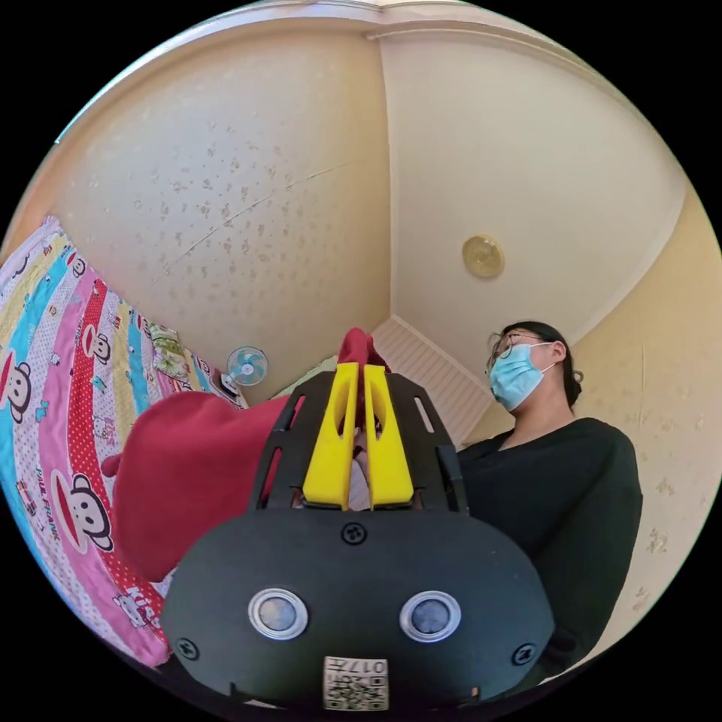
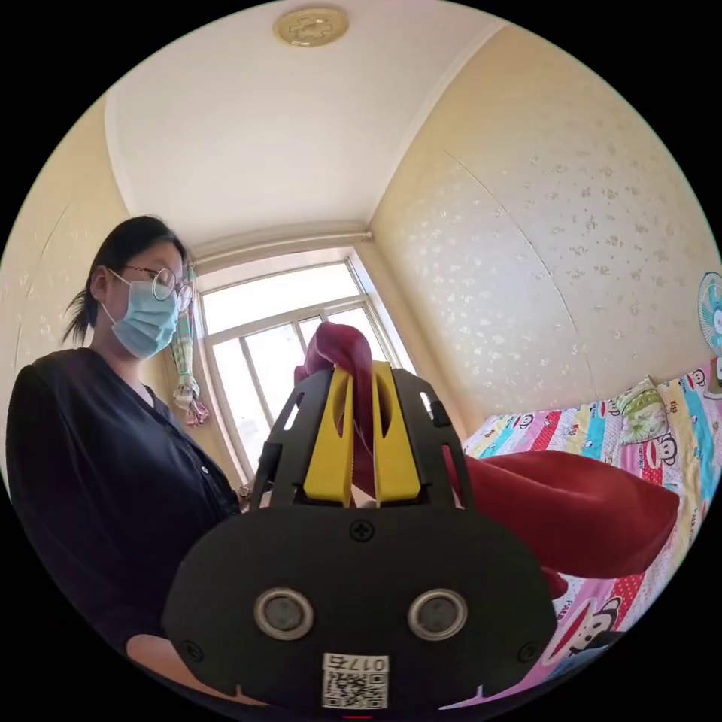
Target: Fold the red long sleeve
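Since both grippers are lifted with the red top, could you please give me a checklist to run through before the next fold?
1. Left gripper shut on the red top: ok, cloth sticks out past the jaw tips.
2. Right gripper shut on the red top: ok.
3. Top lifted off the bedsheet: ok near the grippers; the far end cannot tell.
4. Sleeves lying flat: cannot tell.
5. Top hanging smooth: not ok, it sags bunched.

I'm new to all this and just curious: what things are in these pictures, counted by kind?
Grippers: 2, left gripper and right gripper
Red long sleeve: 1
Cartoon bedsheet: 1
Fan: 1
Ceiling lamp: 1
Window: 1
Total: 7
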`<state>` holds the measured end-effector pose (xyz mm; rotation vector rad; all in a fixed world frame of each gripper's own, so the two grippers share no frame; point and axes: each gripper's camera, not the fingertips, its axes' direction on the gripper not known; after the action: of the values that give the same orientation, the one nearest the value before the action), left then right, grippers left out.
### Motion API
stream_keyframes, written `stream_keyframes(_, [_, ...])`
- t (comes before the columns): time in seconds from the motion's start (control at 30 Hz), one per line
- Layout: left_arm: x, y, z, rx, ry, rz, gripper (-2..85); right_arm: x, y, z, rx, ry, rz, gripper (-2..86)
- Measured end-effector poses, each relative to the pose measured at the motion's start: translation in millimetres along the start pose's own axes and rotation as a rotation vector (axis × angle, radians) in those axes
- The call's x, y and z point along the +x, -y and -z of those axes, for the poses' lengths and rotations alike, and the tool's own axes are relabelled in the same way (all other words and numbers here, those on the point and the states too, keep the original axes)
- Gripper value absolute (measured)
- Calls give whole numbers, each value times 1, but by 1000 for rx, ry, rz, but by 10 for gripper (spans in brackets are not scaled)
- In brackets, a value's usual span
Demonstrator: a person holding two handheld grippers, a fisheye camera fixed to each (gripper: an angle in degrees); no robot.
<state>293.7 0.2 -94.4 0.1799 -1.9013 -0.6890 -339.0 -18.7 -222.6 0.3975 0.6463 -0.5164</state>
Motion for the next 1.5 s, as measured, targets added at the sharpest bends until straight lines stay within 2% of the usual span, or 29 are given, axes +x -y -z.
stream_keyframes(0.13, [21,56,9,68,-77,-61,-9,-31,7,-7,-91,-40,99,44])
stream_keyframes(0.2, [31,97,3,45,-37,-101,-9,-36,21,-24,-133,-116,106,44])
stream_keyframes(0.3, [25,165,-15,-19,162,-126,-8,-5,31,-63,-253,-288,25,44])
stream_keyframes(0.37, [-21,220,-33,-67,347,-48,-7,31,29,-95,-338,-378,-42,45])
stream_keyframes(0.4, [-38,233,-37,-74,381,-27,-7,61,25,-121,-393,-421,-47,46])
stream_keyframes(0.47, [-134,287,-49,-114,570,104,-5,120,12,-164,-470,-494,-80,51])
stream_keyframes(0.57, [-260,324,-35,-135,714,341,0,237,-27,-225,-618,-630,-342,61])
stream_keyframes(0.6, [-275,325,-29,-135,722,355,0,265,-46,-238,-654,-670,-441,63])
stream_keyframes(0.73, [-324,271,33,-85,827,554,26,276,-111,-252,-727,-640,-468,61])
stream_keyframes(0.83, [-338,205,91,-188,1053,700,53,270,-189,-242,-904,-667,-491,62])
stream_keyframes(0.9, [-341,172,136,-223,1154,803,66,269,-255,-217,-1055,-669,-602,62])
stream_keyframes(0.97, [-344,145,192,-267,1252,892,84,265,-295,-191,-1122,-677,-701,61])
stream_keyframes(1.1, [-361,125,255,-412,1399,992,98,248,-347,-141,-1151,-714,-883,59])
stream_keyframes(1.17, [-382,99,278,-571,1416,1092,101,241,-358,-130,-1153,-746,-929,59])
stream_keyframes(1.3, [-366,112,284,-595,1474,1037,78,236,-367,-123,-1191,-773,-956,54])
stream_keyframes(1.37, [-359,133,278,-797,1348,1009,22,238,-367,-120,-1218,-795,-942,52])
stream_keyframes(1.4, [-351,142,279,-824,1344,992,19,240,-368,-114,-1233,-818,-945,52])
stream_keyframes(1.5, [-269,214,317,-719,1553,784,12,247,-371,-92,-1236,-851,-980,53])
